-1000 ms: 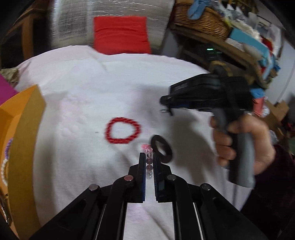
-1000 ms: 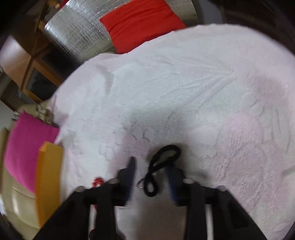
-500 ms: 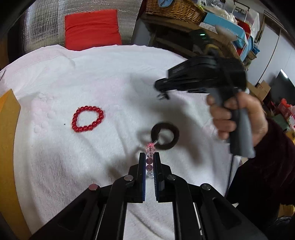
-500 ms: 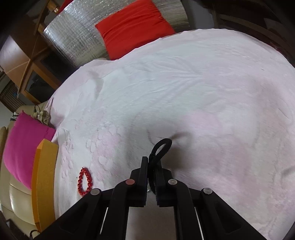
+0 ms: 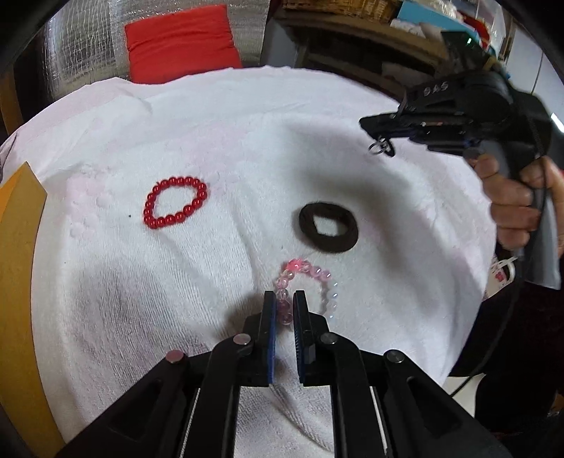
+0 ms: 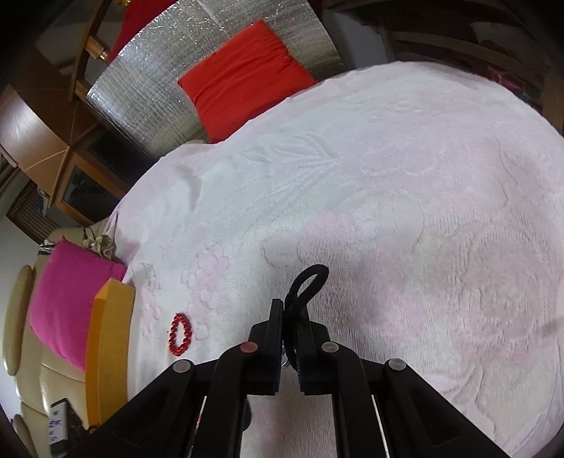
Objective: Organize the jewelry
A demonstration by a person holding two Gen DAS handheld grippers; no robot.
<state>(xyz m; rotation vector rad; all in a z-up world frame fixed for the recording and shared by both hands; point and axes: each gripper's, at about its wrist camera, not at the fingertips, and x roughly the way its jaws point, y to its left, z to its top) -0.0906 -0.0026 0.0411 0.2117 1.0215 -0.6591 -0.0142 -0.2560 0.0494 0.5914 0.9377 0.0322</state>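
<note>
My left gripper (image 5: 284, 299) is shut on a pink and clear bead bracelet (image 5: 306, 287), low over the white towel (image 5: 211, 123). A red bead bracelet (image 5: 175, 202) lies on the towel to the left and a black hair tie (image 5: 328, 226) lies just beyond the pink one. My right gripper (image 6: 290, 306) is shut on a black cord loop (image 6: 306, 287) with a small metal ring, held above the towel; it also shows in the left wrist view (image 5: 379, 135) at upper right. The red bracelet also shows in the right wrist view (image 6: 180, 332).
An orange box (image 5: 17, 282) stands at the towel's left edge, also in the right wrist view (image 6: 105, 348). A pink cushion (image 6: 67, 299) lies beside it. A red cushion (image 5: 181, 44) and a silver foil panel (image 6: 218, 53) stand behind. Cluttered shelves (image 5: 405, 31) stand at the back right.
My right gripper closed on the black cord loop and lifted it off the towel. My left gripper stayed shut on the pink bracelet, which now hangs open as a ring.
</note>
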